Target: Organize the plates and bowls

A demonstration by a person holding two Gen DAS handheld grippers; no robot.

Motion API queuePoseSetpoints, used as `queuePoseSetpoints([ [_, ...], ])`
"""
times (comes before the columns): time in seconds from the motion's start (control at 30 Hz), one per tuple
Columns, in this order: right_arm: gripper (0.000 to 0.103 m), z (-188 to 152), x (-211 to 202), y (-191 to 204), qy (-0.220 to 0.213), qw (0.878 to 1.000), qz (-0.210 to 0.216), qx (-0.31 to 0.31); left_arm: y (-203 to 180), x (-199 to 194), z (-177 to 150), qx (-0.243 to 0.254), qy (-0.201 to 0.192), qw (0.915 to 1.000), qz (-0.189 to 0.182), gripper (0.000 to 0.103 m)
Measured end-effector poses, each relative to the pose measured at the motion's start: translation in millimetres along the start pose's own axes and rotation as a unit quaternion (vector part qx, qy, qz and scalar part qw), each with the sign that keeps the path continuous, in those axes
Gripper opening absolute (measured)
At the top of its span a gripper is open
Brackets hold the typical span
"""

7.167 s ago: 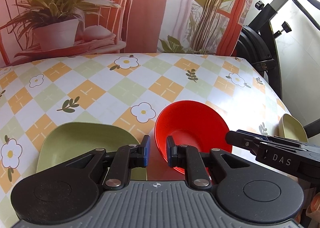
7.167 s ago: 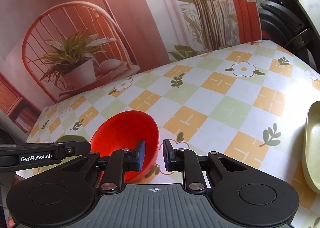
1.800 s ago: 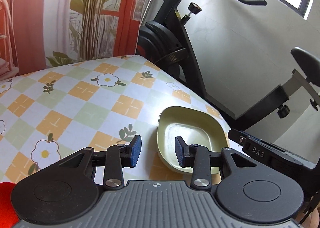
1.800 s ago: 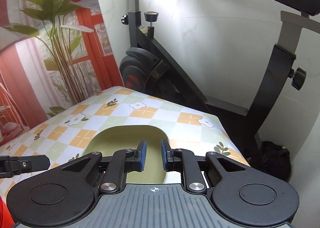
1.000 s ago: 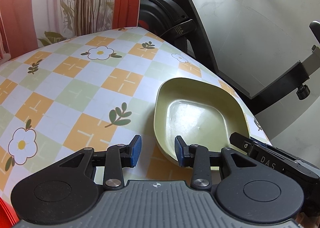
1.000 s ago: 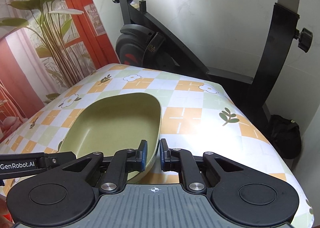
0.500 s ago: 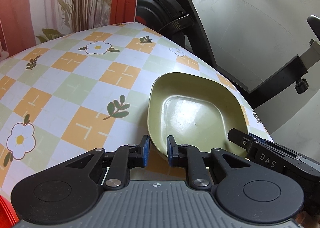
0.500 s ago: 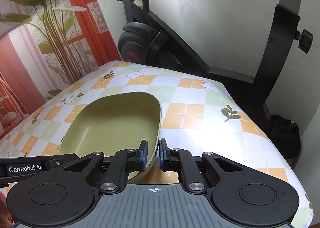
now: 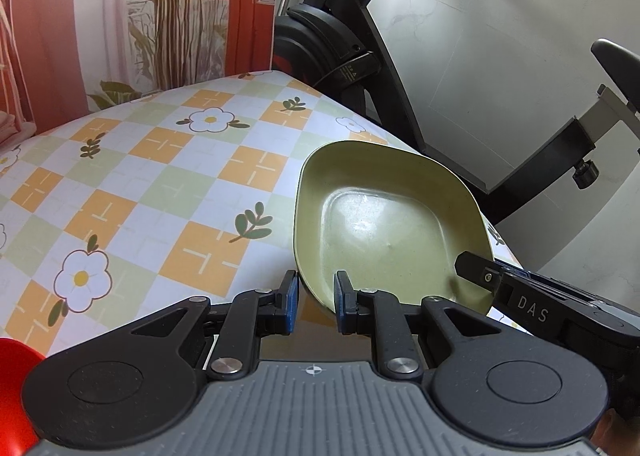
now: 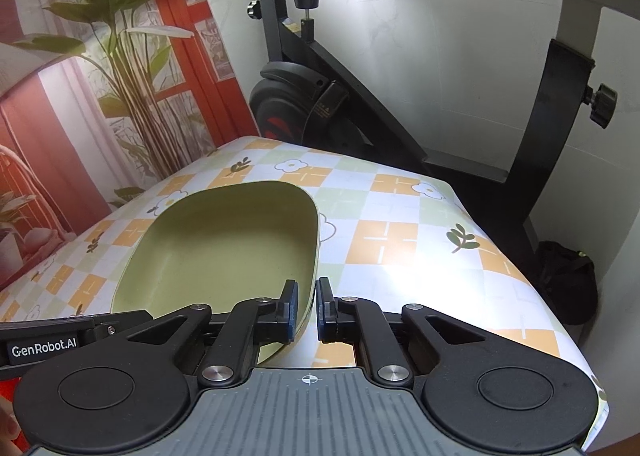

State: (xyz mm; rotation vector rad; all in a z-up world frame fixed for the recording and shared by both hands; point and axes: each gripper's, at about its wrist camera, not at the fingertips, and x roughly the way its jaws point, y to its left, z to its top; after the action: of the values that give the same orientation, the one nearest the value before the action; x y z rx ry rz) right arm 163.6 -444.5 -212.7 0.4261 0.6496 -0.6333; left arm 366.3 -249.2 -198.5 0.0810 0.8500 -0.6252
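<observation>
An olive-green squarish plate (image 9: 384,224) hangs tilted just above the flowered tablecloth (image 9: 160,184), near the table's right end. My left gripper (image 9: 316,306) is shut on the plate's near rim. Seen from the right wrist, the same plate (image 10: 228,248) has its near right corner pinched in my right gripper (image 10: 307,310), which is also shut. Each gripper's side shows in the other's view, at the bottom edge of the picture. A sliver of the red bowl (image 9: 12,396) shows at the lower left.
The table's right edge (image 10: 520,276) drops off close beside the plate. A black exercise bike (image 10: 320,104) stands just beyond it against the white wall, with a black bag (image 10: 564,280) on the floor. A printed plant backdrop (image 9: 160,16) closes the far side.
My left gripper's jaws closed onto the plate's rim. Both grippers then rose and the plate came up off the cloth, tilted. My right gripper stayed shut on the plate.
</observation>
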Motion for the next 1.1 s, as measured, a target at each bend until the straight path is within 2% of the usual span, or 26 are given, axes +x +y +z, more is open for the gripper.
queuePoseSetpoints([
  [0.23,0.008,4,-25,30,-0.009,0.999,0.018,-0.028,13,-40,-3,-0.013,-0.023,0.9996,0.008,0.020],
  [0.47,0.009,5,-59,85,-0.012,0.997,0.053,-0.057,44,-93,-10,-0.038,-0.051,0.9978,0.021,0.020],
  [0.73,0.010,-6,-81,174,0.008,0.987,0.126,-0.100,110,-163,-25,-0.087,-0.086,0.9915,0.046,0.020],
  [0.97,0.010,-29,-84,266,0.033,0.971,0.193,-0.136,174,-221,-39,-0.125,-0.106,0.9822,0.092,0.020],
  [1.1,0.011,-45,-85,309,0.042,0.962,0.215,-0.162,205,-243,-45,-0.142,-0.117,0.9767,0.111,0.020],
])
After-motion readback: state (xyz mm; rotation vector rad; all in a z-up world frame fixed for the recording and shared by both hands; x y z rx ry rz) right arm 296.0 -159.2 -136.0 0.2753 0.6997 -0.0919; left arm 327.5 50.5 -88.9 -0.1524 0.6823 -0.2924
